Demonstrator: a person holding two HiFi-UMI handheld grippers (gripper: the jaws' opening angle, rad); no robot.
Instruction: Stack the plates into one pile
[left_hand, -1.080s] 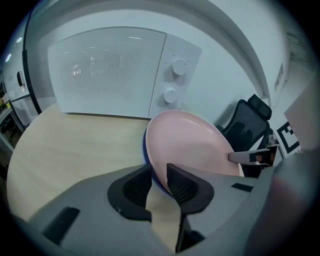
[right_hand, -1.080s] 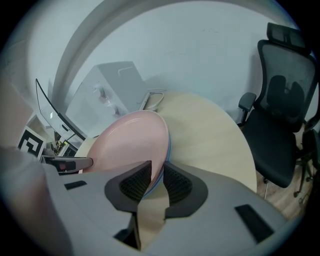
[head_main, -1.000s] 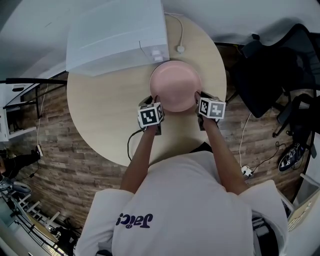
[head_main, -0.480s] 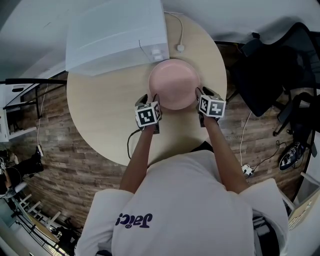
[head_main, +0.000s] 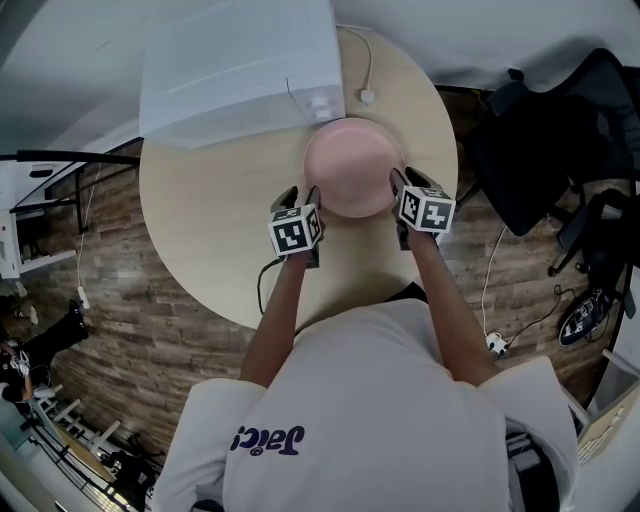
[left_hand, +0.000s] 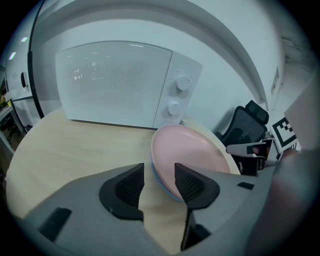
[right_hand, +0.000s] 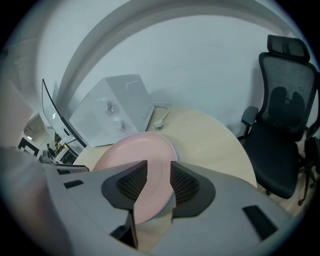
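The plates sit as one pile on the round desk (head_main: 210, 230), directly in front of the white microwave (head_main: 240, 70), on the person's side of its control-knob end and just clear of its front face. A pink plate (head_main: 353, 180) tops the pile, and the left gripper view shows the thin rim of a pale blue plate (left_hand: 159, 181) under it; how many more lie beneath cannot be told. The left gripper (head_main: 300, 195) is at the pile's edge on the side under the microwave's door, and the right gripper (head_main: 402, 182) is at the opposite edge, out past the knob end, so the pile lies between the two. In the left gripper view the fingers (left_hand: 131, 182) stand well apart, having just been opening; the rim of the pile shows in the gap between them with bare desk on either side of it, and neither pad presses on it. In the right gripper view the fingers (right_hand: 184, 182) are likewise parted, a little less widely, and have just been opening too; the pink plate's rim runs through the gap without being pinched. A white cable (head_main: 368, 70) trails on the desk beside the microwave's knob end, and a black office chair (head_main: 540, 140) stands on the floor farther out on that same side.
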